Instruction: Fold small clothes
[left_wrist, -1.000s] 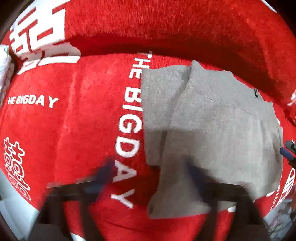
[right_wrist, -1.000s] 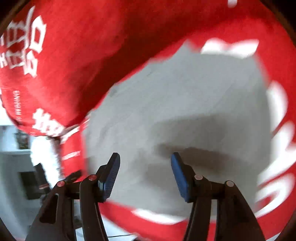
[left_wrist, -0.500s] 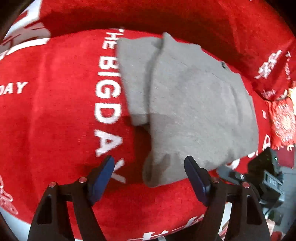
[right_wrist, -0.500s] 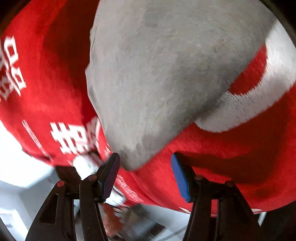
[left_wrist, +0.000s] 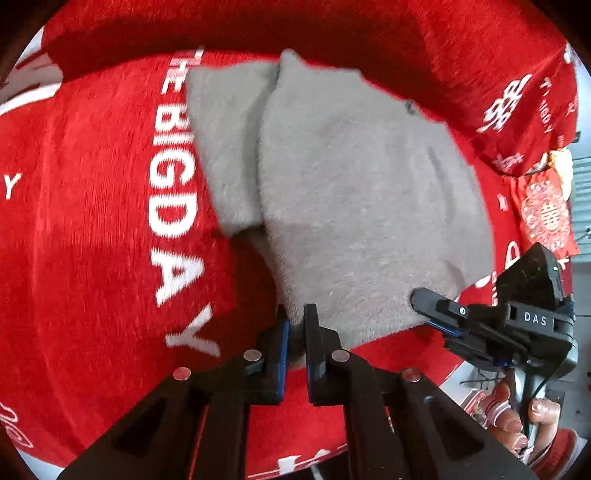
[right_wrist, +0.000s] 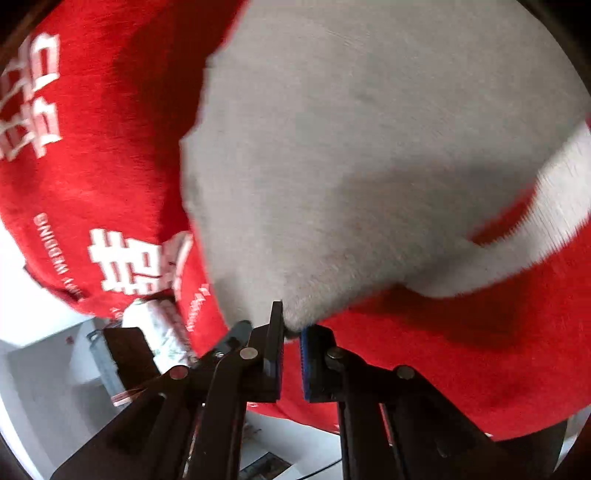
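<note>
Two tongs (left_wrist: 294, 325) (right_wrist: 291, 328) just closed, pinching grey garment (left_wrist: 354, 192) near corners | long axis runs away

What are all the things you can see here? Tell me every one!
grey garment: one, grey, partly folded, lying on the red cover
red cover: one, red with white letters and signs, spread under the garment
red packet: one, red with a pale pattern, at the right edge of the left wrist view
white roll: one, white with faint print, past the cover's edge, low on the left in the right wrist view
left tool: one, black with blue pads, shut on the garment's near corner
right tool: one, black with blue pads, shut on another near corner
hand: one, gripping the right tool's handle
</note>
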